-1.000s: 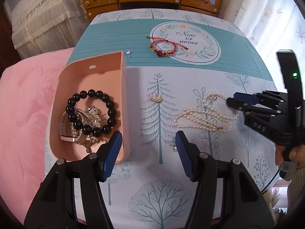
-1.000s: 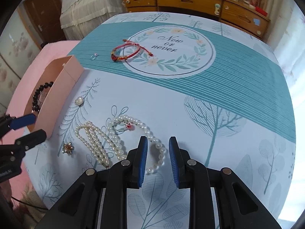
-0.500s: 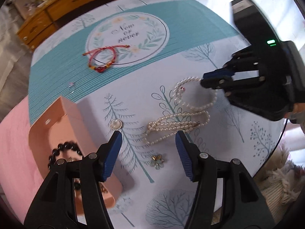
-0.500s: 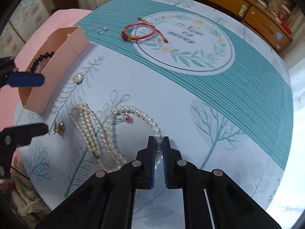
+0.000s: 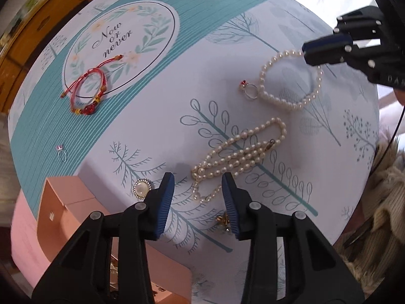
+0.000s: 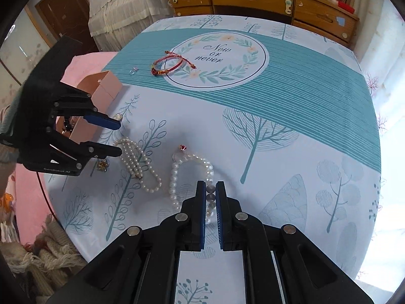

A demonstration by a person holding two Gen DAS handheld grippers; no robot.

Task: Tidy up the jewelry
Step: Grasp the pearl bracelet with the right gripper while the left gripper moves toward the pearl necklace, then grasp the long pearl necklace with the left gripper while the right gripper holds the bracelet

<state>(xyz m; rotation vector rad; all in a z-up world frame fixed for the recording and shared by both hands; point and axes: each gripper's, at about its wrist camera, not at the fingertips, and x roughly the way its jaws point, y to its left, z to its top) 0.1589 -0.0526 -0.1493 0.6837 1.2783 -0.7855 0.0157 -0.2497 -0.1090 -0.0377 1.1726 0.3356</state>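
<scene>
Counter (image 6: 291,116): covered by a cloth printed with trees, a teal band and a "Now or never" wreath.
Pink box (image 5: 63,202): at the counter's edge, open, partly hidden behind the left gripper; black beads inside, seen from the right wrist view.
Left gripper (image 5: 197,192): pointing down over the counter, jaws closing, one end of the long pearl strand between them, pads not yet touching it.
Right gripper (image 6: 210,190): closed on the pearl bracelet, beads pinched between the blue pads.
Long pearl strand (image 5: 240,157): folded in loops, flat on the cloth, near the counter's middle.
Pearl bracelet (image 6: 177,177): one side clamped, the rest trailing on the cloth.
Red cord bracelet (image 5: 86,93): on the wreath's rim.
Round pearl brooch (image 5: 141,188): just beside the box.
Red-stone ring (image 5: 249,90): touching the pearl bracelet.
Small silver ring (image 5: 61,153): alone on the teal band.
</scene>
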